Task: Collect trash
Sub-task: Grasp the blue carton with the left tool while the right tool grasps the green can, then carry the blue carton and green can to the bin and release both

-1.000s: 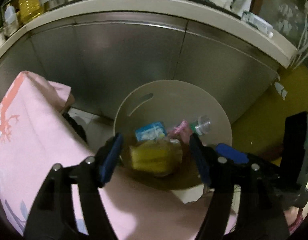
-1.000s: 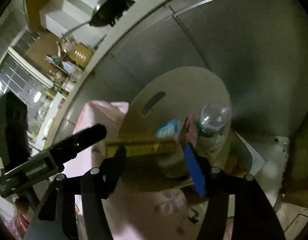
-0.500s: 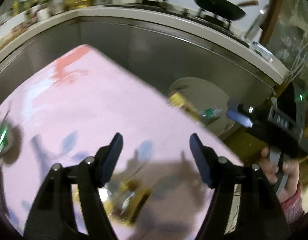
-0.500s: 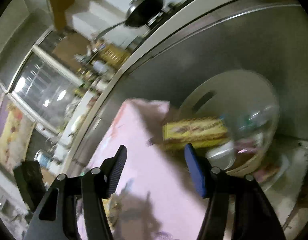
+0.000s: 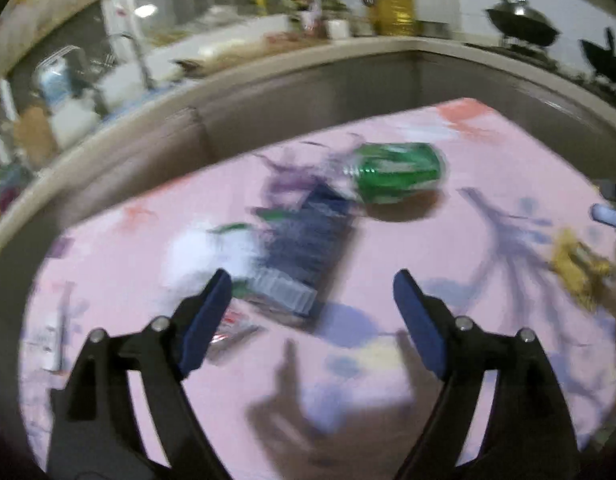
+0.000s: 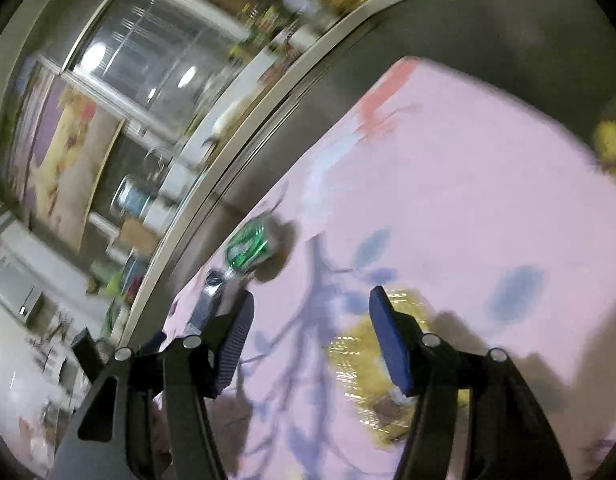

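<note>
My left gripper (image 5: 308, 292) is open and empty above a pink patterned tablecloth (image 5: 388, 360). Ahead of it lie a dark blue packet (image 5: 308, 252), a white crumpled piece (image 5: 204, 252) and a green can (image 5: 396, 172) on its side. A yellow wrapper (image 5: 576, 268) lies at the right. My right gripper (image 6: 308, 316) is open and empty over the same cloth (image 6: 448, 168). A shiny yellow wrapper (image 6: 364, 364) lies just under its right finger. The green can (image 6: 248, 248) shows further left. Both views are blurred.
A kitchen counter (image 5: 228, 80) with bottles and a sink runs behind the table. Steel cabinet fronts (image 6: 488, 28) stand close to the table's far edge. Woks (image 5: 524, 24) sit on the stove at the right. Small litter (image 5: 48, 336) lies at the table's left.
Both grippers have swung left, away from the round trash bin with its yellow box and bottle, and now face the tabletop. Both stayed open.
</note>
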Demonstrator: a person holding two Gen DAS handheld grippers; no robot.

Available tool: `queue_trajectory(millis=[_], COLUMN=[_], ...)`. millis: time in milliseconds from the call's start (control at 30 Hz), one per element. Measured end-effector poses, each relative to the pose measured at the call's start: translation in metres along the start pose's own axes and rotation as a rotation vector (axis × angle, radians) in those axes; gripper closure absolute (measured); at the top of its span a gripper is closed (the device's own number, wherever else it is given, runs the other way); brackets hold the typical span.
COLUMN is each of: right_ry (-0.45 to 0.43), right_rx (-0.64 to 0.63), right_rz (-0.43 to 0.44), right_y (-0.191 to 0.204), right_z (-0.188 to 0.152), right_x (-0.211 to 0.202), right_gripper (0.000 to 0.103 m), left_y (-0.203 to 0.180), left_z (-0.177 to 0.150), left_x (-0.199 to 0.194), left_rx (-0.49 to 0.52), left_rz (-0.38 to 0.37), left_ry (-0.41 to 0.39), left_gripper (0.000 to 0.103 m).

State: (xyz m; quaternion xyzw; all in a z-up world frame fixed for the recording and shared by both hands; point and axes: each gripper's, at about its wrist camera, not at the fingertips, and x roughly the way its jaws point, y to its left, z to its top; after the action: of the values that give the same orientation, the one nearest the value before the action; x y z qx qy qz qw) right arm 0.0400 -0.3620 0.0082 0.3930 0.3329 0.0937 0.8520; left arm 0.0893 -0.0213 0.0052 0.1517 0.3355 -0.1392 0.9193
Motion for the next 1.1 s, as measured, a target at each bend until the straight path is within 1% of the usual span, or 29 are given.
queue_trajectory(millis=[33, 67, 167, 200, 267, 367, 433, 533, 567, 600, 700, 733, 767, 800, 833, 867, 900, 967, 1033, 1100], right_ry=[0.016, 0.046, 0.100, 0.136, 0.182, 0.211, 0.203, 0.144, 0.129, 0.114, 0.088, 0.084, 0.078, 0.074, 0.065, 0.053, 0.045, 0.029, 0.024, 0.007], right_rx=[-0.001, 0.005, 0.042, 0.097, 0.205, 0.305, 0.354, 0.420, 0.435, 0.456, 0.475, 0.476, 0.477, 0.484, 0.498, 0.492, 0.463, 0.384, 0.337, 0.278], right_rz=[0.007, 0.022, 0.048, 0.078, 0.125, 0.140, 0.135, 0.122, 0.119, 0.117, 0.106, 0.105, 0.094, 0.089, 0.116, 0.147, 0.154, 0.133, 0.141, 0.151], right_y=[0.007, 0.016, 0.028, 0.030, 0.029, 0.034, 0.036, 0.036, 0.035, 0.035, 0.040, 0.042, 0.042, 0.040, 0.038, 0.035, 0.040, 0.051, 0.056, 0.061], right_z=[0.003, 0.005, 0.012, 0.014, 0.013, 0.006, 0.005, 0.006, 0.007, 0.009, 0.013, 0.014, 0.016, 0.017, 0.017, 0.017, 0.020, 0.023, 0.022, 0.020], right_x=[0.010, 0.028, 0.061, 0.077, 0.099, 0.126, 0.140, 0.156, 0.161, 0.168, 0.182, 0.187, 0.190, 0.192, 0.193, 0.190, 0.189, 0.178, 0.164, 0.147], right_gripper=[0.045, 0.045, 0.045, 0.045, 0.045, 0.045, 0.045, 0.045, 0.046, 0.050, 0.050, 0.051, 0.056, 0.064, 0.068, 0.080, 0.087, 0.095, 0.096, 0.097], left_y=[0.006, 0.008, 0.002, 0.000, -0.005, -0.008, -0.009, -0.009, -0.010, -0.011, -0.015, -0.016, -0.016, -0.016, -0.016, -0.016, -0.015, -0.012, -0.006, 0.001], left_z=[0.001, 0.002, 0.003, 0.005, 0.006, 0.008, 0.009, 0.012, 0.012, 0.011, 0.011, 0.011, 0.010, 0.011, 0.011, 0.012, 0.012, 0.014, 0.016, 0.018], left_x=[0.003, 0.005, 0.009, 0.011, 0.019, 0.035, 0.046, 0.055, 0.058, 0.060, 0.069, 0.073, 0.074, 0.077, 0.080, 0.081, 0.080, 0.077, 0.065, 0.047], left_rx=[0.004, 0.010, 0.060, 0.073, 0.097, 0.116, 0.119, 0.119, 0.123, 0.127, 0.147, 0.150, 0.148, 0.145, 0.138, 0.134, 0.131, 0.109, 0.067, 0.015], left_rz=[0.024, 0.035, 0.065, 0.072, 0.067, 0.075, 0.075, 0.075, 0.078, 0.081, 0.100, 0.106, 0.104, 0.092, 0.085, 0.088, 0.083, 0.068, 0.042, -0.018], left_ry=[-0.010, -0.019, -0.063, -0.069, -0.079, -0.075, -0.061, -0.058, -0.058, -0.056, -0.049, -0.041, -0.035, -0.021, -0.006, -0.008, -0.008, 0.000, -0.018, -0.049], left_gripper=[0.022, 0.022, 0.017, 0.017, 0.017, 0.017, 0.017, 0.017, 0.017, 0.017, 0.017, 0.021, 0.027, 0.040, 0.046, 0.048, 0.051, 0.053, 0.055, 0.056])
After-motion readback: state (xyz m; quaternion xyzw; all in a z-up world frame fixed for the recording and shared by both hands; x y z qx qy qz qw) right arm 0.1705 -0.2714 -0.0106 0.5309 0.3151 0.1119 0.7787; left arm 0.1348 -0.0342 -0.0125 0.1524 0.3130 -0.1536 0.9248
